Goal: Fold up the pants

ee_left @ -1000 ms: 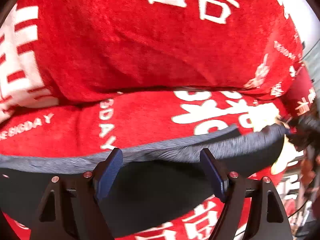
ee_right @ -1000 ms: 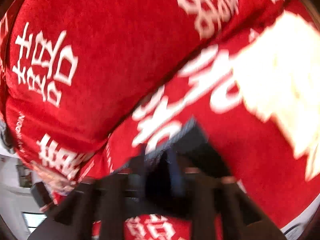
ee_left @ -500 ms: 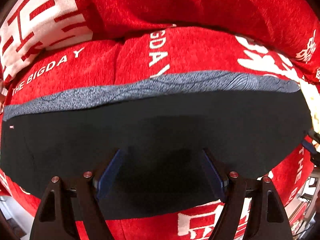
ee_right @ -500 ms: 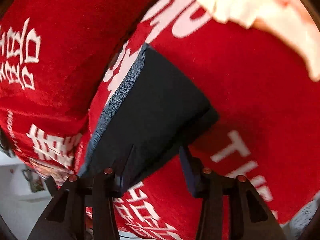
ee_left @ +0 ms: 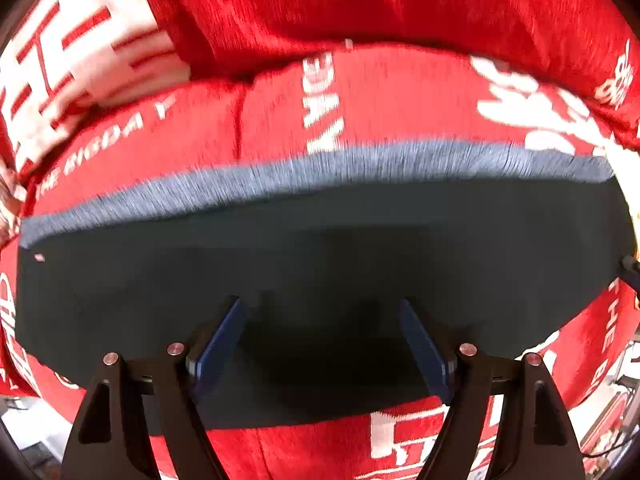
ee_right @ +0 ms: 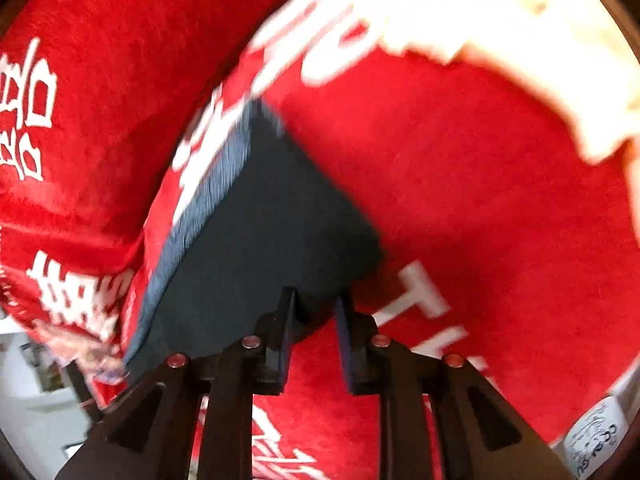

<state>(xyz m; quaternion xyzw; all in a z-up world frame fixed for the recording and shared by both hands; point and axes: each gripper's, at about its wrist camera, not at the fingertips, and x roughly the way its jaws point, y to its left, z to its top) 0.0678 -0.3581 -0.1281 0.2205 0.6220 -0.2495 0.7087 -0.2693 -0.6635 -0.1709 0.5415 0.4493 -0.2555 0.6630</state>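
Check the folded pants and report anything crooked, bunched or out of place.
Nothing stands out. The dark pants lie flat on the red cover, grey band in an even strip along the far edge. Both views are motion-blurred, so fine wrinkles could be missed.

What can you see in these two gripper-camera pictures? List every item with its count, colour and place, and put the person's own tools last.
pants: one, dark navy with a grey-blue band along the far edge, lying flat and folded on the seat cushion.
seat cushion: one, red with white lettering, under the pants.
back cushion: one, red with white characters, behind the seat cushion.
cream patch: one, pale cream, blurred, at the far right end of the seat; what it is cannot be told.
left gripper: one, black with blue fingers, jaws wide apart above the near part of the pants.
right gripper: one, black with blue fingers, jaws narrowly apart at the pants' near corner.
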